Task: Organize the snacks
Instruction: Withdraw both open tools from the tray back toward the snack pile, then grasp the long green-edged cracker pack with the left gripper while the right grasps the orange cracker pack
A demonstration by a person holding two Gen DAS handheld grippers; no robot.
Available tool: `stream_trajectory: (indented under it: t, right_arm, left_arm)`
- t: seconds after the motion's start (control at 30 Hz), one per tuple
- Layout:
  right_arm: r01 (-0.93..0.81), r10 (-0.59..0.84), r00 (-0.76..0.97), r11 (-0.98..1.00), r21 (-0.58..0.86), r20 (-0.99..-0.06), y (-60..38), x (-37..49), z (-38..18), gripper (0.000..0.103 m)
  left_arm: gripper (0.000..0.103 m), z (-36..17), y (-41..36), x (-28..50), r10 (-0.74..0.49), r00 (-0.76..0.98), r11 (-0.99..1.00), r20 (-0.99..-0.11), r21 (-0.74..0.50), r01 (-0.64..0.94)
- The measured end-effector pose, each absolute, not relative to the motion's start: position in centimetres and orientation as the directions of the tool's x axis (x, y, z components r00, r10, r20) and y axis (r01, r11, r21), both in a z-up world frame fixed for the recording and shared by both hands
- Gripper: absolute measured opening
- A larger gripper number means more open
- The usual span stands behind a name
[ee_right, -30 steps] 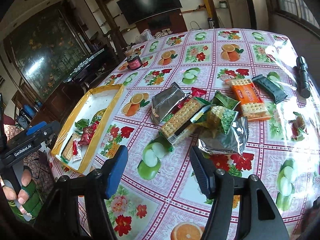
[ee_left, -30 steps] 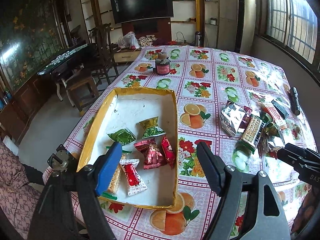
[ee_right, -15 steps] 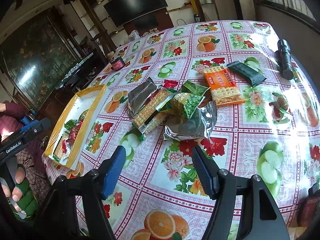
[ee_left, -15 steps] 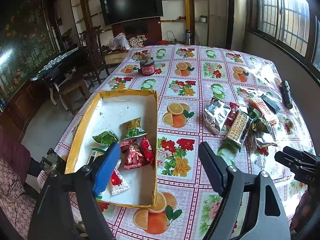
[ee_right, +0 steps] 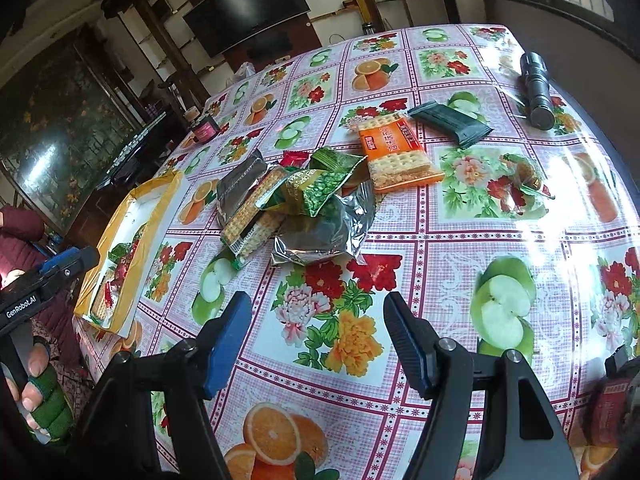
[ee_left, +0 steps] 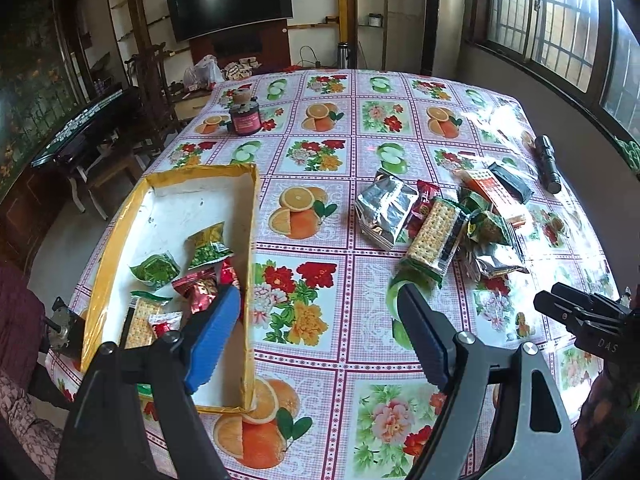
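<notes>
1. Both hands have slid over from the yellow box (ee_left: 120, 240) toward the snack pile (ee_right: 296, 204). That looks like a trip for the next snack.
2. The left hand-held gripper (ee_left: 316, 336) and right hand-held gripper (ee_right: 316, 340) are spread and hold nothing.
3. The pile sits ahead of the right one, on the counter (ee_right: 460, 272).
4. The box holds about six snacks. Beyond the pile lie one orange cracker pack (ee_right: 396, 152) and one dark packet (ee_right: 452, 122).

- The desk (ee_right: 500, 240) wore a pink-checked cloth printed with oranges, green apples and red flowers.
- The box (ee_left: 120, 240) was yellow outside, white inside.
- The cracker pack (ee_right: 394, 152) was orange.
- The torch (ee_right: 536, 88) was black.
- The far jar (ee_left: 245, 118) looked dark red, perhaps.
- Each claw's pads showed blue: left claw (ee_left: 316, 344), right claw (ee_right: 318, 340).
</notes>
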State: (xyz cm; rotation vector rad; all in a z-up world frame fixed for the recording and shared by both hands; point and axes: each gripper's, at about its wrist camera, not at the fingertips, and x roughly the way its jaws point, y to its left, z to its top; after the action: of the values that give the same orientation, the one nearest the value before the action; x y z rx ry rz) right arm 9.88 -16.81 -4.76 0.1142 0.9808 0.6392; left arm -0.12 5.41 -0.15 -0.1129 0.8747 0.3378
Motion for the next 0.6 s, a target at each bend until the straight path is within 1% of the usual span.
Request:
stream_trajectory:
  t: [0.2, 0.6]
  right_arm:
    - [-0.44, 0.55, 0.413, 0.819, 0.369, -0.726, -17.2, 10.3, -4.7, 0.069]
    - [-0.445, 0.556, 0.402, 0.813, 0.376, -0.727, -16.8, 11.5, -4.9, 0.069]
  left_arm:
    - [0.081, -1.0, 4.0, 0.8, 0.201, 0.584, 0.955, -0.786, 0.025, -0.296]
    - [0.081, -2.8, 1.7, 3.5, 0.106, 0.561, 0.98, -0.821, -0.008, -0.197]
